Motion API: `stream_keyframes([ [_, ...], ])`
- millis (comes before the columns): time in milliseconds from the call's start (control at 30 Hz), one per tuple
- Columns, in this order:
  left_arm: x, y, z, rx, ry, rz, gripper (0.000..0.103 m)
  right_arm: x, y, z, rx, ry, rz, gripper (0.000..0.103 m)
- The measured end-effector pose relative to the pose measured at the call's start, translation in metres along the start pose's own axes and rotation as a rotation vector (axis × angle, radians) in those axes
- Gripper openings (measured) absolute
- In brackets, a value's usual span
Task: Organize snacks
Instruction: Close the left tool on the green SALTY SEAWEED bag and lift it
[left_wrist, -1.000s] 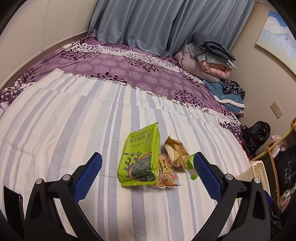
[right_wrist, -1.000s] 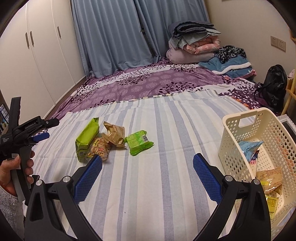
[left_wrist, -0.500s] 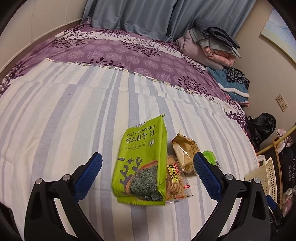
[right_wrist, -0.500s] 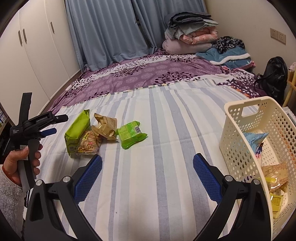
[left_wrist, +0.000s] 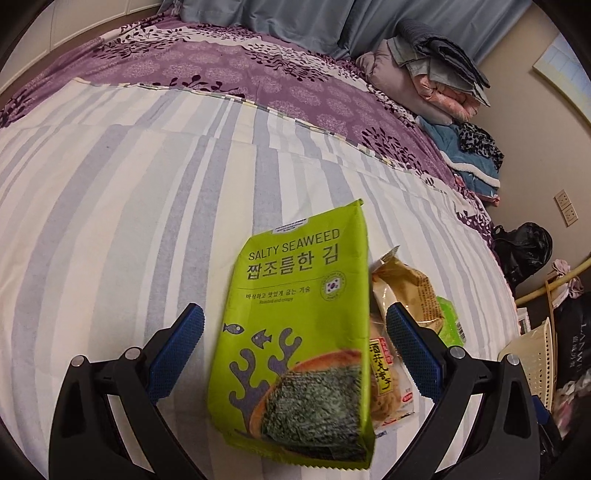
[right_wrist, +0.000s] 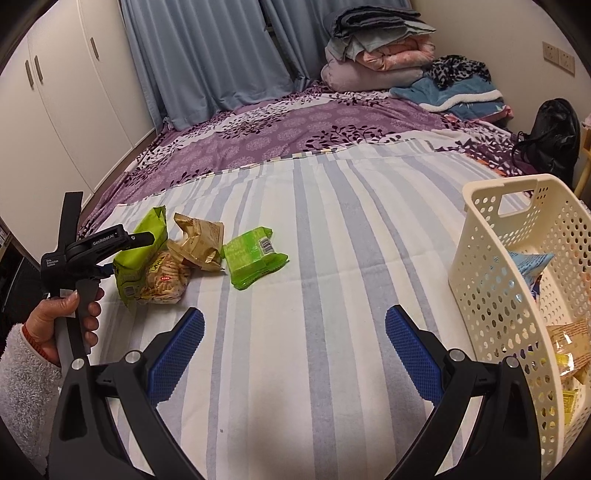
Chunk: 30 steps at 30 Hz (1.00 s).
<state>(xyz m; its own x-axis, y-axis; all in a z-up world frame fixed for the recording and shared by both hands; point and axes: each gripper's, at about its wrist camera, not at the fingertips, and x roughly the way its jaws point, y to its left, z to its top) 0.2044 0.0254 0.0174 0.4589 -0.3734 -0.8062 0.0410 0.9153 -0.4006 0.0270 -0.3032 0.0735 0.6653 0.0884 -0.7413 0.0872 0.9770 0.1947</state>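
Seaweed packet (left_wrist: 295, 332), lime green, lies straight ahead of left gripper (left_wrist: 294, 345), between its spread blue pads; long axis runs along gripper's reach, away toward far edge of bed. Left gripper released, holding nothing. Right gripper (right_wrist: 294, 345) also released, empty, well apart from snack pile, near cream basket (right_wrist: 491, 295) at bed's right edge. Cracker pack (right_wrist: 166, 280), tan bag (right_wrist: 199, 240), green pack (right_wrist: 251, 254) lie beside packet on striped sheet (right_wrist: 314, 332). Bedroom: curtains, folded bedding behind.
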Motion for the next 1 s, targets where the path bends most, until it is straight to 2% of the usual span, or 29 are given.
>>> stream_keyframes([
  [200, 0.015, 0.008, -0.002, -0.006, 0.014, -0.005, 0.1, 0.01, 0.005, 0.0, -0.008, 0.018, 0.01, 0.098],
  [300, 0.016, 0.006, -0.003, 0.017, -0.003, -0.005, 0.1, 0.014, 0.006, 0.0, -0.007, 0.021, 0.013, 0.098],
  [367, 0.016, 0.007, -0.003, 0.017, -0.012, -0.011, 0.094, 0.019, 0.006, 0.0, -0.002, 0.031, 0.019, 0.098],
  [433, 0.014, 0.009, -0.003, 0.007, -0.021, -0.012, 0.08, 0.023, 0.008, 0.0, -0.008, 0.04, 0.022, 0.098],
  [600, 0.008, 0.012, -0.005, -0.004, -0.042, 0.007, 0.079, 0.03, 0.018, 0.005, -0.038, 0.036, 0.038, 0.098],
  [1000, -0.056, 0.01, -0.002, 0.04, -0.191, 0.11, 0.079, 0.068, 0.041, 0.022, -0.101, 0.039, 0.059, 0.098],
])
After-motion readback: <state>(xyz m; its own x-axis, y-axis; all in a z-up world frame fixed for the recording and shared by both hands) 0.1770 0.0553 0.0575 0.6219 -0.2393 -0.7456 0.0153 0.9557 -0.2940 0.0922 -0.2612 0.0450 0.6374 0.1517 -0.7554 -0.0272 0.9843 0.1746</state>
